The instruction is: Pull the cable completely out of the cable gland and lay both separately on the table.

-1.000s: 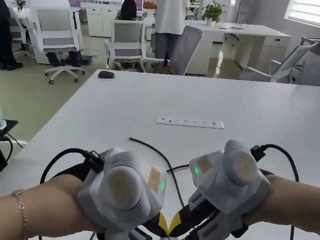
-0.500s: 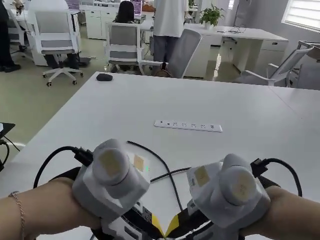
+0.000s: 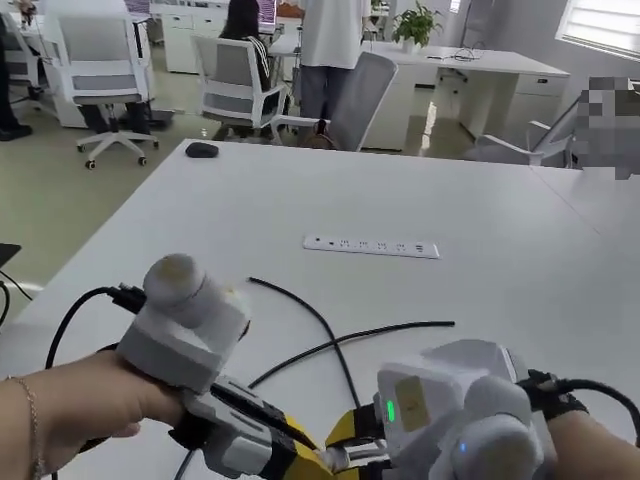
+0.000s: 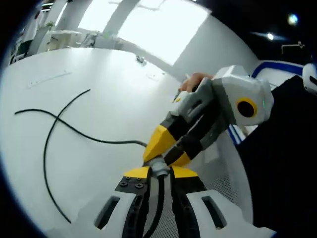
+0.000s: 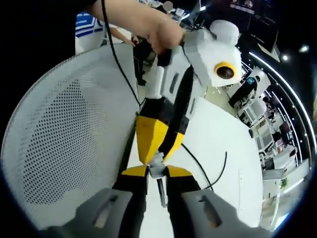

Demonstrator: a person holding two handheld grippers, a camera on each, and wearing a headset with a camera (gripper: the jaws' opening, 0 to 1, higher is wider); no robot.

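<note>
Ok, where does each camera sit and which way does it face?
Head view: on the headset, looking down over the table; forearms, left gripper and right gripper show.
Left gripper view: on the left gripper, looking along its jaws at the cable gland; right gripper enters from the right.
Right gripper view: on the right gripper, looking along its jaws; left gripper and a hand show.
Both gripper views share the cable gland and cable.
</note>
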